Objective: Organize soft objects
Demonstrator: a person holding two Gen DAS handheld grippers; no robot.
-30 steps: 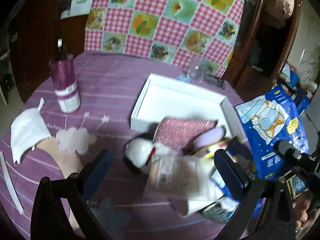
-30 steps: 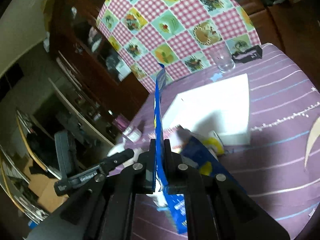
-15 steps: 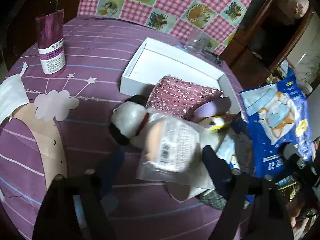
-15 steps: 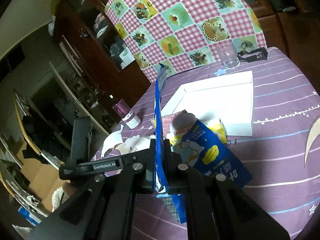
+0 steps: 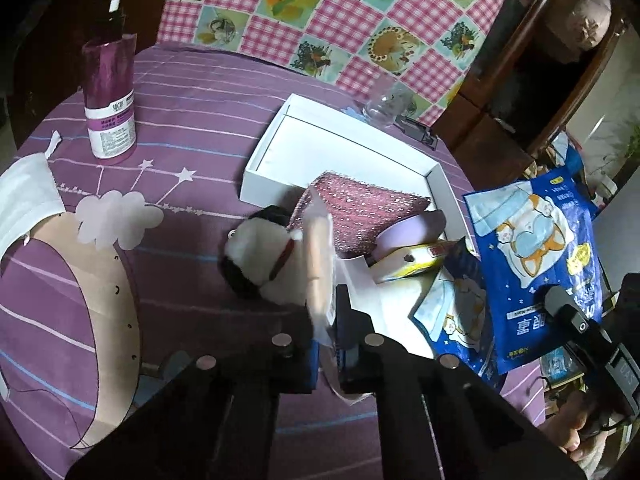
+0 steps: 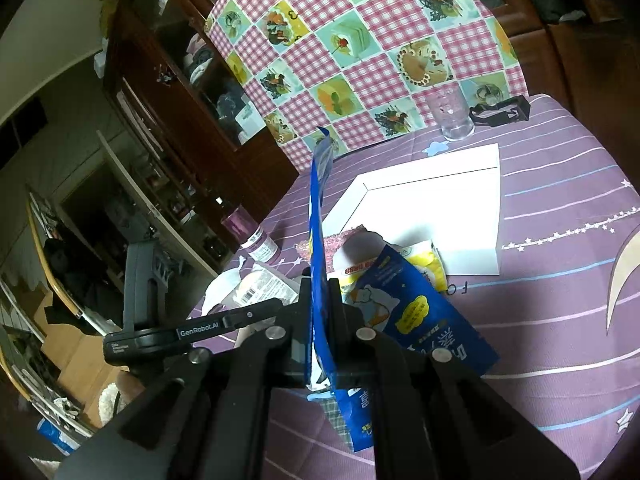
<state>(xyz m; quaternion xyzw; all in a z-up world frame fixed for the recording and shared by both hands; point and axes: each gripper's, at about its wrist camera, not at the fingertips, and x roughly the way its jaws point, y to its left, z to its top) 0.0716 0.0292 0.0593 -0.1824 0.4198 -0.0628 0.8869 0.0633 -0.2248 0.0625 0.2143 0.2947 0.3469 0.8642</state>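
My left gripper has just closed its jaws, pinching a clear packet. My right gripper clamps a blue pouch.

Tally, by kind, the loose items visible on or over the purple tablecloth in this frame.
Blue cartoon-print packs: 2
Clear-wrapped packet: 1
Plush toy: 1
Sparkly pink pouch: 1
White box: 1
Purple bottle: 1
Glass: 1
White mask: 1
Total: 9

"GenRobot.AI" on black device arm, other labels unreadable
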